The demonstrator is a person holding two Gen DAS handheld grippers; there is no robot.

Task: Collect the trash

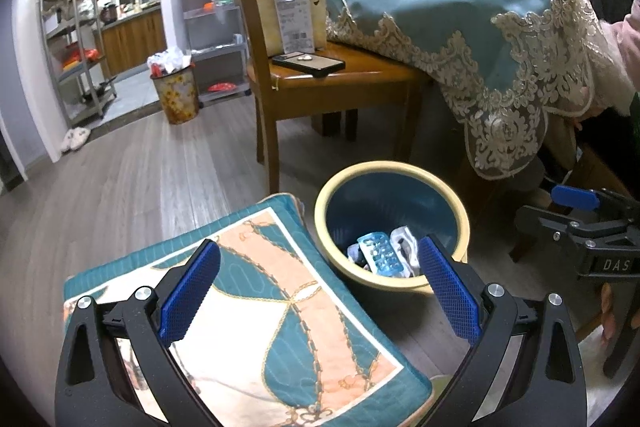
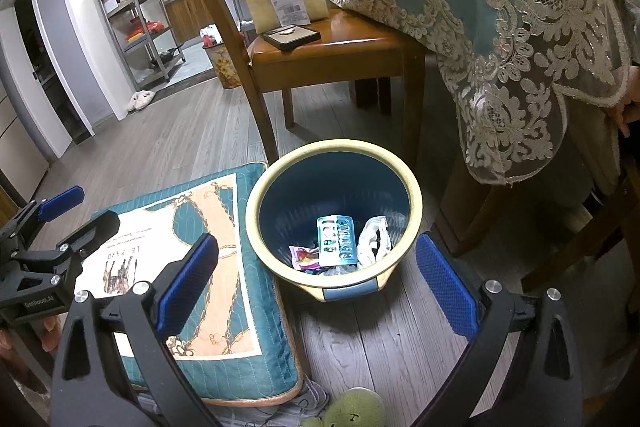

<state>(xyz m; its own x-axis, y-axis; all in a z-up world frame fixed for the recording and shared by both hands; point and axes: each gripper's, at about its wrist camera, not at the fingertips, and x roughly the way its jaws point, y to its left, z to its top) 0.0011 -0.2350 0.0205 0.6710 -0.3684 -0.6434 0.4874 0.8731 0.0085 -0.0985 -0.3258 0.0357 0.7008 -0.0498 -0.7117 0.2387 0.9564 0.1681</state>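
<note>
Both hand-held grippers, left (image 1: 319, 269) and right (image 2: 317, 265), hang released and empty above the bin (image 2: 256, 205); next, seek remaining trash beyond it.

Bin (image 2: 256, 203) mouth open from above (cushion (image 2: 224, 307) touching one side, tablecloth (image 2: 520, 67) overhanging beyond).

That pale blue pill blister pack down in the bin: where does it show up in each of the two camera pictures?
Left wrist view: the pale blue plastic blister pack lies lower centre, at the bottom of the round blue bin with a cream rim.
Right wrist view: the blister pack sits just below centre, beside crumpled white paper.
Shared landmark: the brown wooden chair behind the bin.
</note>
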